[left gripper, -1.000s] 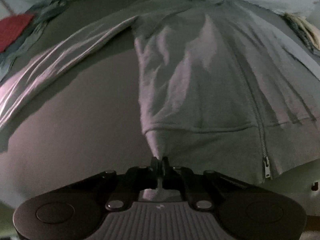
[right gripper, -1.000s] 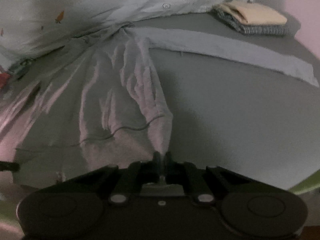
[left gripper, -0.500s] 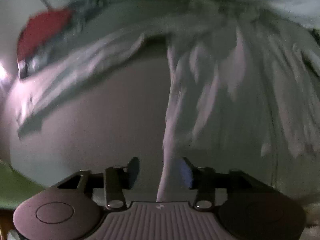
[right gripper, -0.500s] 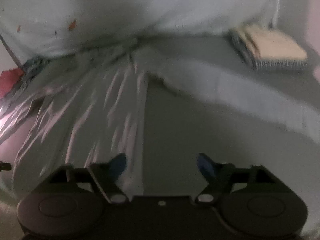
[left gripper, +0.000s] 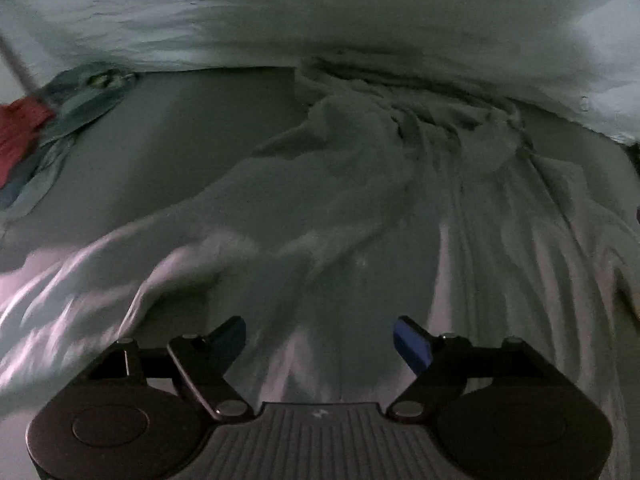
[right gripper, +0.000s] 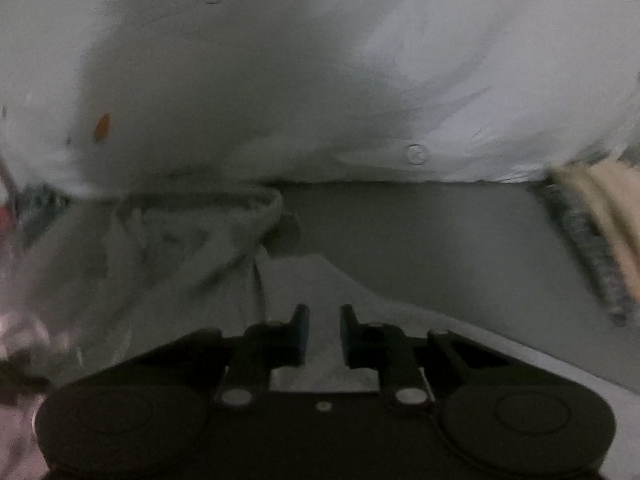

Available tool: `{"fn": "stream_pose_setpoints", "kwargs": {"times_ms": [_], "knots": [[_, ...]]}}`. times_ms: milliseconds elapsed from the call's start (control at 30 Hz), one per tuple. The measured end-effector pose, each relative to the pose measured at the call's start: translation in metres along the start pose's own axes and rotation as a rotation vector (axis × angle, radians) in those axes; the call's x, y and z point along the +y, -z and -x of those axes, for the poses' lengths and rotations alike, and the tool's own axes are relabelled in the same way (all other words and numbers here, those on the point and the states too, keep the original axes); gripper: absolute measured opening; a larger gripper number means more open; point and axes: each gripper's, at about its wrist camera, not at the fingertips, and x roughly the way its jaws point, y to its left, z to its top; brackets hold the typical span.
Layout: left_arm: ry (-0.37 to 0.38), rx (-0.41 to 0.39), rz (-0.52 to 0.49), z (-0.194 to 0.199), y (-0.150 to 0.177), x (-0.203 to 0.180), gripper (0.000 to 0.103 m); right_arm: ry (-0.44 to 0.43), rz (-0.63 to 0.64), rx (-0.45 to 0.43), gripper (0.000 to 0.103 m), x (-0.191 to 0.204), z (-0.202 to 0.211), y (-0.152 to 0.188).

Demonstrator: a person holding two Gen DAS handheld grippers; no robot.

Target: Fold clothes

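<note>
Pretty dim and blurry here, but the grey zip hoodie is lying rumpled on the grey bed surface, its top bunched up against the big pale duvet at the back, the one with little orange prints. The left gripper sits over the hoodie's body with its jaws spread wide, they've just been opening, and the cloth lies below the gap with the pads not pressing on anything. Off to the left edge there's a bluish garment and something red beside it. The right gripper is over the hoodie's sleeve, which runs out flat across the bed; its jaws have just been closing and are nearly together, only a narrow gap left, sleeve fabric showing in that gap, but I can't tell if they've actually pinched it. Far right, a folded stack, cream on top of grey stripes.
</note>
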Motion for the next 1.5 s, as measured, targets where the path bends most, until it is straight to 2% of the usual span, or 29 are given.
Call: {"fn": "stream_pose_setpoints", "kwargs": {"times_ms": [67,167,200,300,333,400,500,600,667,733,900,1000,1067,1133,1200,1233,1300,1367,1400,1500], "knots": [[-0.031,0.003,-0.016,-0.023,-0.019,-0.002,0.082,-0.019,-0.023,0.008,0.019,-0.002,-0.032,-0.011],[-0.06,0.022,-0.01,-0.053,-0.039,-0.001,0.083,-0.002,-0.017,0.038,0.021,0.0,-0.083,-0.026],[-0.058,0.026,-0.001,-0.06,-0.042,0.0,0.093,-0.004,-0.024,0.046,0.022,0.001,-0.098,-0.03],[-0.051,0.039,0.051,-0.072,-0.053,0.004,0.094,-0.032,-0.028,0.072,0.028,0.006,-0.13,-0.039],[-0.043,0.046,0.064,-0.075,-0.055,0.005,0.095,-0.039,-0.014,0.076,0.033,0.01,-0.138,-0.04],[-0.021,0.055,0.092,-0.08,-0.059,0.009,0.097,-0.03,0.038,0.065,0.037,0.021,-0.146,-0.039],[-0.018,0.05,0.095,-0.085,-0.059,0.009,0.103,0.067,0.164,0.053,0.004,0.039,-0.156,-0.04],[-0.015,0.043,0.097,-0.086,-0.058,0.009,0.103,0.119,0.191,0.027,0.003,0.042,-0.152,-0.047],[-0.018,0.044,0.097,-0.086,-0.059,0.008,0.103,0.163,0.233,-0.036,0.003,0.044,-0.136,-0.058],[-0.019,0.043,0.101,-0.085,-0.059,0.007,0.103,0.167,0.251,-0.099,0.003,0.046,-0.111,-0.075],[-0.043,0.059,0.142,-0.078,-0.057,0.01,0.103,0.029,0.242,-0.179,0.003,0.058,-0.017,-0.111],[-0.019,0.011,0.151,-0.055,-0.05,0.013,0.103,-0.092,0.198,-0.163,0.003,0.074,0.035,-0.105],[-0.014,-0.016,0.15,-0.039,-0.043,0.016,0.103,-0.184,0.153,-0.098,0.003,0.087,0.053,-0.089],[-0.015,-0.034,0.152,-0.025,-0.035,0.019,0.103,-0.326,0.057,0.006,0.004,0.099,0.059,-0.063],[-0.02,-0.04,0.161,-0.014,-0.025,0.023,0.103,-0.458,-0.015,0.111,0.01,0.11,0.051,-0.034],[-0.021,-0.037,0.168,-0.01,-0.019,0.026,0.103,-0.473,-0.041,0.161,0.017,0.114,0.048,-0.02],[-0.027,-0.029,0.186,-0.001,-0.006,0.031,0.103,-0.426,-0.035,0.211,0.022,0.119,0.049,0.001],[-0.026,-0.031,0.191,0.007,0.007,0.035,0.103,-0.326,0.057,0.18,0.035,0.119,0.058,0.011],[-0.022,-0.032,0.186,0.011,0.016,0.036,0.103,-0.273,0.1,0.162,0.045,0.119,0.06,0.015],[-0.015,-0.004,0.16,0.013,0.04,0.034,0.103,-0.103,0.191,0.098,0.046,0.115,0.053,0.018]]}}
